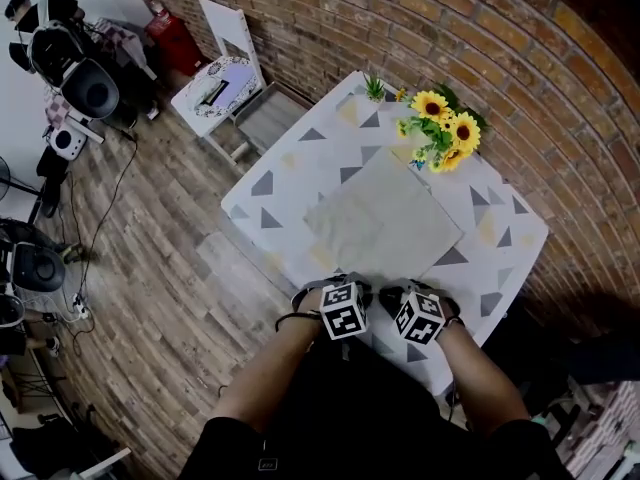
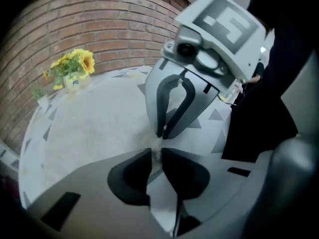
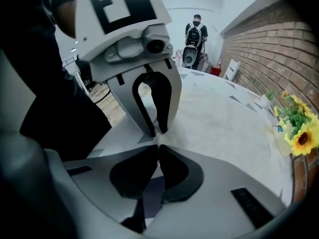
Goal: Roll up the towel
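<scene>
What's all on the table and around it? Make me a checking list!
Surface: table, triangle-patterned top.
Job's things: towel lying flat, not rolled yet.
Clutter: sunflowers and a small plant by the far edge.
Grippers: left gripper and right gripper side by side, both shut on the towel's near edge.
Cables: a black cable on the floor, left.
Surroundings: brick wall, white chair.

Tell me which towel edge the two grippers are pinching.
The near edge of the towel, the one opposite the sunflowers. The left gripper and right gripper are both shut on it; the other three edges lie flat.
</scene>
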Tool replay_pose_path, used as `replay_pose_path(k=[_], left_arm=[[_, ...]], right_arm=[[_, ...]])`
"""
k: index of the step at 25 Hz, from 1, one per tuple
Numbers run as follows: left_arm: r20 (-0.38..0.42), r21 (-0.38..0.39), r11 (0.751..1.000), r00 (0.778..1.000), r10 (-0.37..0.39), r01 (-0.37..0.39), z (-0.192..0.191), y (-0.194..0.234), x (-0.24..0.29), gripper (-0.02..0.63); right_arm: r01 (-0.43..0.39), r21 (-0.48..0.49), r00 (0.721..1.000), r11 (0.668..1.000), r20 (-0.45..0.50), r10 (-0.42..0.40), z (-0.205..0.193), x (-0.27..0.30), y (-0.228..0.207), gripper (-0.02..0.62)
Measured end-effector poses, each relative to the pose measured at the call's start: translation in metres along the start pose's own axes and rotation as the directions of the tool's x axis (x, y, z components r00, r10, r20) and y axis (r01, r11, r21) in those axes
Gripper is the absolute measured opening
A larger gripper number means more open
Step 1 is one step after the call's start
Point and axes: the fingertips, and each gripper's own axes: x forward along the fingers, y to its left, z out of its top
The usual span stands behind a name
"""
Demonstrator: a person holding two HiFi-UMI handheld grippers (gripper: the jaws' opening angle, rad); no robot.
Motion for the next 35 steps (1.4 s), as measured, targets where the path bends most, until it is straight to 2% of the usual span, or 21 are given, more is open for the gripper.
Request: replay_pose_path(k=[2, 4, 6, 8, 12, 15, 18, 20, 22, 25, 28, 31, 33, 35], left_arm=[[-0.01, 0.073, 0.997, 0.999, 0.039, -0.038, 0.002, -0.003, -0.003, 0.129], [-0.018, 0.117, 0.991, 0.998, 0.065, -0.062, 0.002, -0.005, -0.003, 0.135], [-0.016, 0.118, 0.991, 0.998, 0.068, -0.066, 0.001, -0.005, -0.002, 0.124], [-0.003, 0.09, 0.995, 0.999, 0.039, -0.038, 0.003, -0.007, -0.003, 0.04], [0.01, 0.004, 0.997, 0.997, -0.072, 0.072, 0.005, -0.016, -0.002, 0.032], [0.011, -0.086, 0.984, 0.988, -0.153, 0.153, -0.001, -0.021, 0.002, 0.032], [0.016, -0.139, 0.974, 0.984, -0.179, 0.18, -0.006, -0.023, 0.002, 0.035], [-0.001, -0.1, 0.988, 0.993, -0.117, 0.117, -0.008, -0.017, -0.002, 0.049], [-0.028, -0.004, 1.0, 1.0, 0.001, -0.001, -0.008, -0.009, -0.007, 0.154], [-0.012, 0.131, 0.984, 0.993, 0.121, -0.118, 0.002, -0.006, -0.014, 0.159], [-0.007, 0.218, 0.965, 0.989, 0.149, -0.144, 0.008, -0.012, -0.012, 0.158], [-0.02, 0.217, 0.968, 0.991, 0.133, -0.125, 0.004, -0.015, -0.003, 0.142], [-0.012, 0.166, 0.979, 0.993, 0.119, -0.116, 0.001, -0.012, 0.0, 0.081], [0.005, 0.097, 0.99, 0.995, 0.104, -0.104, -0.001, -0.006, -0.001, 0.054]], right_arm=[[-0.049, 0.067, 0.999, 0.997, 0.023, 0.048, 0.006, -0.006, 0.001, 0.034], [-0.092, 0.13, 0.995, 0.987, 0.052, 0.086, 0.012, -0.013, 0.0, 0.034], [-0.116, 0.168, 0.992, 0.979, 0.068, 0.106, 0.018, -0.019, -0.003, 0.034], [-0.122, 0.18, 0.992, 0.976, 0.061, 0.112, 0.019, -0.022, -0.005, 0.034], [-0.087, 0.141, 0.996, 0.986, 0.012, 0.086, 0.012, -0.017, -0.006, 0.04], [-0.076, 0.114, 0.996, 0.991, -0.026, 0.079, 0.01, -0.008, -0.004, 0.048], [-0.082, 0.127, 0.994, 0.989, -0.062, 0.09, 0.007, 0.003, -0.002, 0.044], [-0.083, 0.136, 0.992, 0.987, -0.081, 0.095, 0.005, 0.008, -0.004, 0.041], [-0.086, 0.138, 0.991, 0.987, -0.088, 0.098, 0.005, 0.011, -0.006, 0.041], [-0.086, 0.147, 0.992, 0.985, -0.084, 0.099, 0.005, 0.012, -0.01, 0.041], [-0.093, 0.158, 0.991, 0.983, -0.076, 0.106, 0.005, 0.013, -0.01, 0.041], [-0.095, 0.183, 0.993, 0.978, -0.055, 0.107, 0.005, 0.011, -0.011, 0.048], [-0.076, 0.18, 0.995, 0.981, -0.046, 0.086, 0.004, 0.005, -0.013, 0.062], [-0.046, 0.148, 0.998, 0.988, -0.037, 0.053, 0.004, -0.004, -0.016, 0.069]])
